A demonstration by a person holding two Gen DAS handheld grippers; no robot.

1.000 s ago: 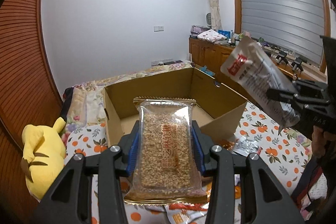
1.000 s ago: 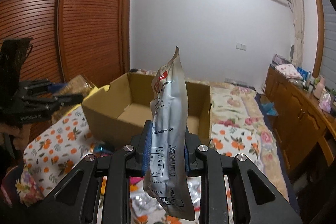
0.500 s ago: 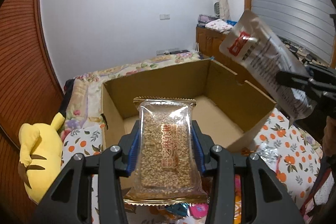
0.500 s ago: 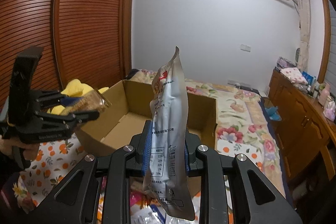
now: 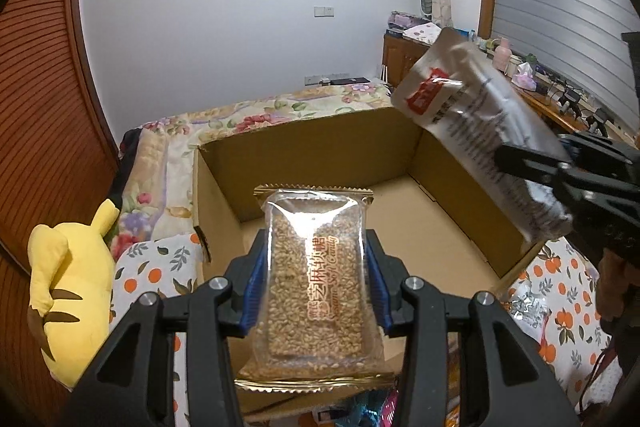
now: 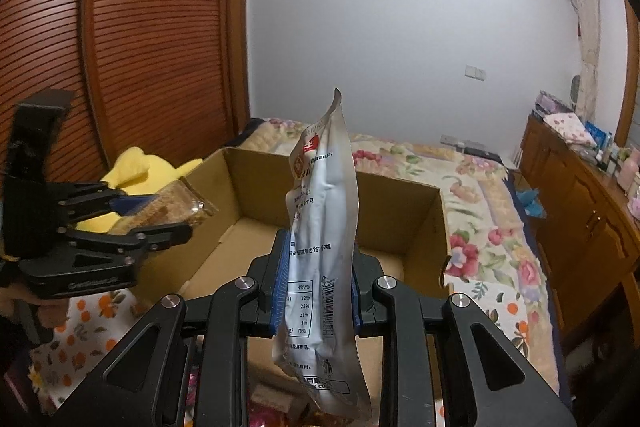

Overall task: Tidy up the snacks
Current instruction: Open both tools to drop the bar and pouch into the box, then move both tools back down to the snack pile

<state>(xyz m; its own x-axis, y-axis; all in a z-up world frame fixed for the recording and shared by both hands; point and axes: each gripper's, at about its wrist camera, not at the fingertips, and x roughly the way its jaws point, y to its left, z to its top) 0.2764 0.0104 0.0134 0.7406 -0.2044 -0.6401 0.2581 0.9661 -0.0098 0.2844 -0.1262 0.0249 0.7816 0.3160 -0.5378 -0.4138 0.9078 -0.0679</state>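
My left gripper (image 5: 316,287) is shut on a clear packet of sesame candy (image 5: 316,283) and holds it above the near edge of the open cardboard box (image 5: 304,163). My right gripper (image 6: 320,291) is shut on a silver foil pouch (image 6: 324,239) held upright over the box (image 6: 400,195). In the left wrist view the pouch (image 5: 480,131) and the right gripper (image 5: 560,179) hang over the box's right wall. In the right wrist view the left gripper (image 6: 160,223) with its candy packet (image 6: 172,207) is at the box's left wall. The box floor looks bare.
The box stands on a bed with an orange-print sheet (image 5: 160,267). A yellow plush toy (image 5: 68,299) lies left of the box. Loose snack wrappers (image 5: 524,311) lie by the box's near right corner. A wooden cabinet (image 6: 580,211) runs along the right wall.
Both grippers have moved forward and closer to the box, each still holding its snack. The box now looks larger and its floor shows more fully.
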